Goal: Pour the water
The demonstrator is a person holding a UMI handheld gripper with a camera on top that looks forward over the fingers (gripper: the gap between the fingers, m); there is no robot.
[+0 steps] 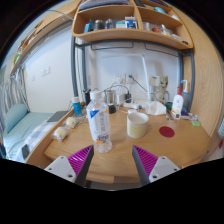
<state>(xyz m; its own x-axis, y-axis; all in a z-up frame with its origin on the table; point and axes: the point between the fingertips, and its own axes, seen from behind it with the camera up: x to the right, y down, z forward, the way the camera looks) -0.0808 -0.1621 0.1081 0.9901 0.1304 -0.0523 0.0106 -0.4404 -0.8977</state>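
So, approach step, nothing grasped yet. My claw (114,165) is released: the two pink pads (65,166) sit wide apart with only bare desk (120,150) between them.

The bottle (99,122) is the thing to pour from. It is clear plastic with a blue-and-white label, upright and capped, standing near the desk's front edge, just ahead of my left finger and a little inside it. It looks mostly full, though I can't read the water level for sure.

The cup (137,124), pale and empty-looking, stands just beside the bottle on its right, nearer the desk's middle. That's my likely target.

A red coaster (167,131) lies on the desk further right, apart from the cup. Clutter sits along the desk's back edge and a shelf (130,35) hangs above; none of it is in my way.

Next move, as I judge it: shift left and forward so the bottle's body comes between the fingers, then clench around the label zone, low enough to keep it steady. The cap looks on, so it may need removing before pouring. The cup is close, so I should avoid clipping it with the right finger on the way in.
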